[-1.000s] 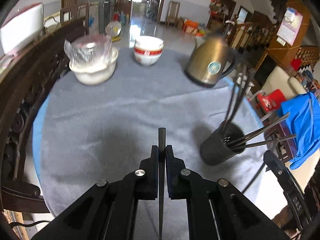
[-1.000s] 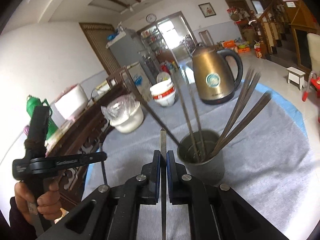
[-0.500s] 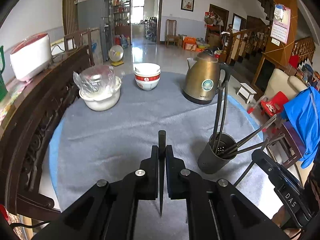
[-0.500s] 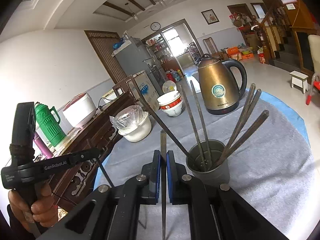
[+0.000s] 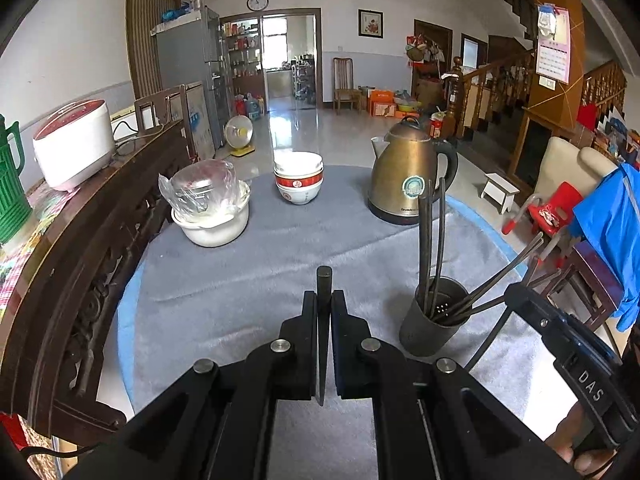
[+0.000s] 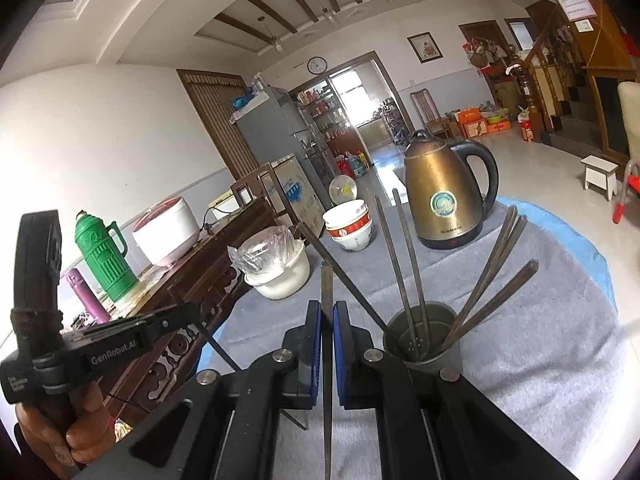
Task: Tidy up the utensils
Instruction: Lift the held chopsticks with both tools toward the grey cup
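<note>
A person holds two black grippers above a round table point(image 5: 240, 280) covered in grey cloth. The left gripper point(image 5: 324, 304) is clamped on a single dark chopstick point(image 5: 323, 280), which runs straight along the narrow gap between its jaws, its blunt end poking out just past the tips. The right gripper point(image 6: 327, 312) is likewise clamped on another chopstick point(image 6: 326, 280), held the same way. A dark cylindrical utensil holder point(image 5: 434, 328) stands near the table's right edge, already holding several chopsticks that lean outward in different directions. In the left view it sits to the right of the jaws; in the right view it sits just right of the jaws and close in front. The step in hand appears to be carrying both chopsticks toward the holder. The next move likely calls for tipping each chopstick upright over the holder's mouth, finding a gap among the leaning sticks, then loosening the grip. A kettle point(image 5: 408, 184), stacked bowls point(image 5: 298, 178) and a covered white pot point(image 5: 212, 212) stand along the far edge.
</note>
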A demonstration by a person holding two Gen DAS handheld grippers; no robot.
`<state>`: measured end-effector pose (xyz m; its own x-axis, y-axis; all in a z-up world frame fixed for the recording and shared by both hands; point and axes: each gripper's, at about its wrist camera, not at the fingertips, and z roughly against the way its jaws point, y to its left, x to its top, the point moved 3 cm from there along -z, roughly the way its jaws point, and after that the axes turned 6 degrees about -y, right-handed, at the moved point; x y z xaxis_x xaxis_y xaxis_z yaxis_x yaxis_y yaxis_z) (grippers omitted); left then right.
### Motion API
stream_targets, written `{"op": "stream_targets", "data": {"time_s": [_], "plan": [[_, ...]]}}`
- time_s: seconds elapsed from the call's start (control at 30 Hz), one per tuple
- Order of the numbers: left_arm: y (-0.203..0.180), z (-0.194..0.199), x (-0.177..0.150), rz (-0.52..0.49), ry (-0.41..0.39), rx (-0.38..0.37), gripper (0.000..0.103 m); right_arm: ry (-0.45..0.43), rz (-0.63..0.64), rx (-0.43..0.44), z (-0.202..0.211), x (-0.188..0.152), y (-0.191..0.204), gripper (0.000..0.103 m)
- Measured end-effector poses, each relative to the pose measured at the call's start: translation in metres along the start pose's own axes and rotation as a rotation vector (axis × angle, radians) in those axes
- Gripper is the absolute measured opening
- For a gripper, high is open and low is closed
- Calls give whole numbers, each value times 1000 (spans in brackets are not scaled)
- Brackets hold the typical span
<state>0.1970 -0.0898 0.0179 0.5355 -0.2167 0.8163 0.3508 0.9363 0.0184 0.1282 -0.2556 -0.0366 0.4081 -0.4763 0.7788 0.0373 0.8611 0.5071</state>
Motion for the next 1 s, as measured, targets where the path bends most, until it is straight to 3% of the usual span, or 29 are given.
{"op": "stream_targets", "data": {"time_s": [0.53,1.0], "plan": [[-13,12,14,-6,-20,-28,7,-109,21,-6,13,48,2,7],[-32,36,59,44,-93,-176,7,-282,-38,-91,46,89,-23,6]]}}
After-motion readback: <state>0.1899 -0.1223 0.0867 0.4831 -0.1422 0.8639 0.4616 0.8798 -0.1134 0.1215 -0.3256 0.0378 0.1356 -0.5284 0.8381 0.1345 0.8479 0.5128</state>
